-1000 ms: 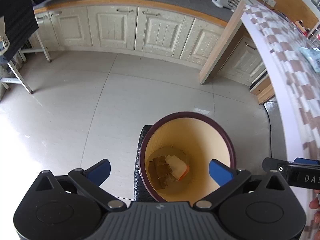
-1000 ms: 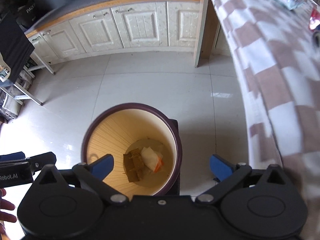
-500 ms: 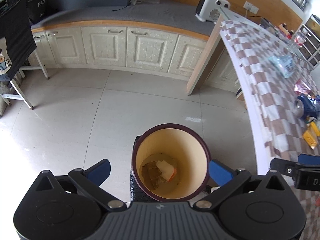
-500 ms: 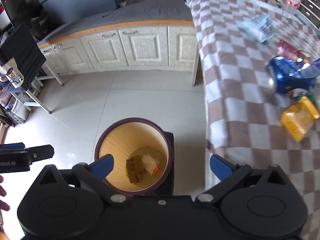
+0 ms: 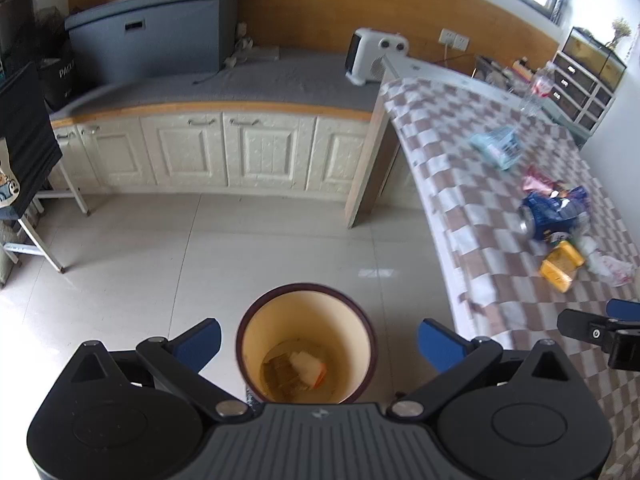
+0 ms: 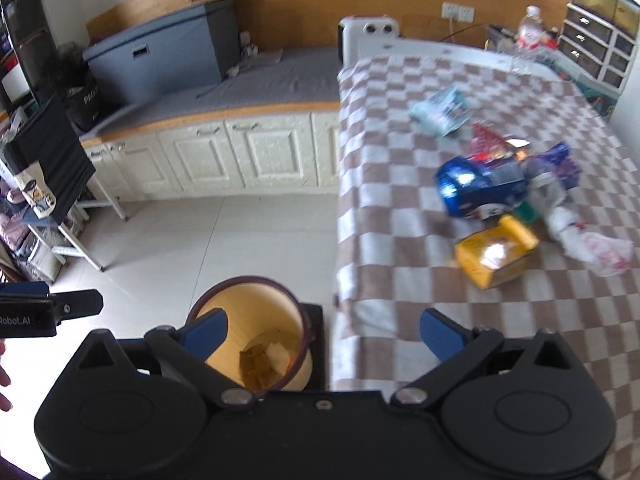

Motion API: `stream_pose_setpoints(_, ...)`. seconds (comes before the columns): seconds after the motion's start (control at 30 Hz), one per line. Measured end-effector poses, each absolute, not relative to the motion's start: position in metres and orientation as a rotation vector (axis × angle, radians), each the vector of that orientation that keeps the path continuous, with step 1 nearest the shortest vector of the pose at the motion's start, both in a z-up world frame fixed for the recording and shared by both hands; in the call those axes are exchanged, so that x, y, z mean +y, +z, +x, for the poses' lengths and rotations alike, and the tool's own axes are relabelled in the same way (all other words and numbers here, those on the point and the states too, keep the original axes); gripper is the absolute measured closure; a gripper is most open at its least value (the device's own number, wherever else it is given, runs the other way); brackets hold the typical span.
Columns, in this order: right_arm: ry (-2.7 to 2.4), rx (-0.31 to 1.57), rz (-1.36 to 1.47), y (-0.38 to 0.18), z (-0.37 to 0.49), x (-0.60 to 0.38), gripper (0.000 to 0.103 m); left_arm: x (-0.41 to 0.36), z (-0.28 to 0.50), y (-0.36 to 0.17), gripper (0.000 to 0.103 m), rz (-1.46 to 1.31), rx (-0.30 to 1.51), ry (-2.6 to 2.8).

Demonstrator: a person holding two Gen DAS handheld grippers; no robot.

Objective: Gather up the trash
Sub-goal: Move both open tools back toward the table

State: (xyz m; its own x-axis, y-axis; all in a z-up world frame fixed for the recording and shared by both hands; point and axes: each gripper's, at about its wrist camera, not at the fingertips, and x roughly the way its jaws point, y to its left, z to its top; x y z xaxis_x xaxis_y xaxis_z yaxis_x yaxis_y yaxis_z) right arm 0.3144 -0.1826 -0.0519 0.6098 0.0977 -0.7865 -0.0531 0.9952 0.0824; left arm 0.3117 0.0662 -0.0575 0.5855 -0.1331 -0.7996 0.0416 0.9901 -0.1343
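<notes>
A round bin with a dark rim stands on the floor beside the table; brown and white-orange scraps lie at its bottom. It also shows in the right wrist view. On the checked tablecloth lie a blue can, a yellow box, a crumpled white wrapper, a red wrapper and a pale blue packet. My left gripper is open and empty above the bin. My right gripper is open and empty, over the table edge.
White cabinets with a grey top run along the far wall. A white heater stands at the table's far end. A folding stand is at the left. A water bottle stands at the table's far side.
Both grippers have risen and tilted up from the bin. The bin looks smaller and the table with its trash has come into view. Both stay open.
</notes>
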Motion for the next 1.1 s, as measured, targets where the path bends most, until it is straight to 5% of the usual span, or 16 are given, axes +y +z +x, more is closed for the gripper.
stream_pose_setpoints(0.6, 0.125, 0.662, 0.035, -0.007, 0.253, -0.341, 0.000, -0.083, 0.247, -0.021, 0.000, -0.166, 0.708, -0.158)
stream_pose_setpoints(1.1, 0.101, 0.661, 0.025, -0.048, 0.311, -0.482, 0.001, -0.175, 0.288, -0.034, 0.000, -0.115, 0.683, -0.368)
